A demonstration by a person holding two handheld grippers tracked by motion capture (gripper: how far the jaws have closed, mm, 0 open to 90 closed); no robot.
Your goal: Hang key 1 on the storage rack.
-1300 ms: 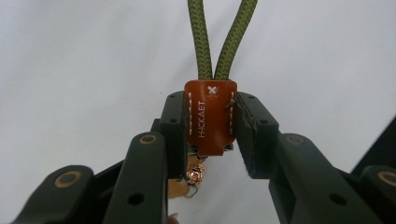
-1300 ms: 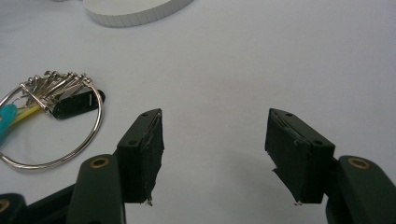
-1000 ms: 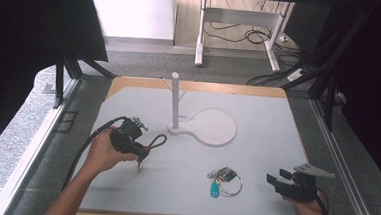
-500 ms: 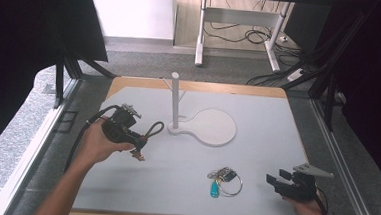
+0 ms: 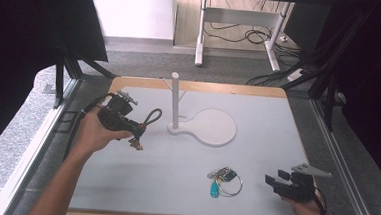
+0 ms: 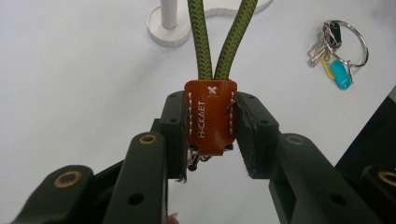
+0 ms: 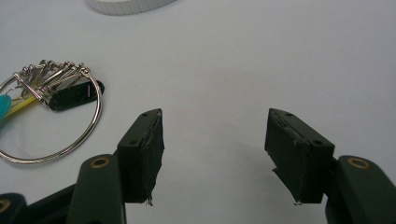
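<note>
The left hand-held gripper (image 5: pixel 136 134) was held above the left part of the bench (image 5: pixel 258 116), and its jaws were closed on the brown leather tab (image 6: pixel 210 116) of a keychain. From that tab a loop of green cord (image 6: pixel 223 37) was seen running forward, toward the white stand (image 5: pixel 174 106) with its upright post and round base plate. In the high view the cord loop (image 5: pixel 152 116) was raised clear of the bench, just left of the post. The right hand-held gripper (image 7: pixel 215 154) was kept low at the near right corner, its jaws wide apart with nothing between them. A key ring (image 5: pixel 224 179) with keys and a blue tag was lying on the bench just beside it, to its left.
</note>
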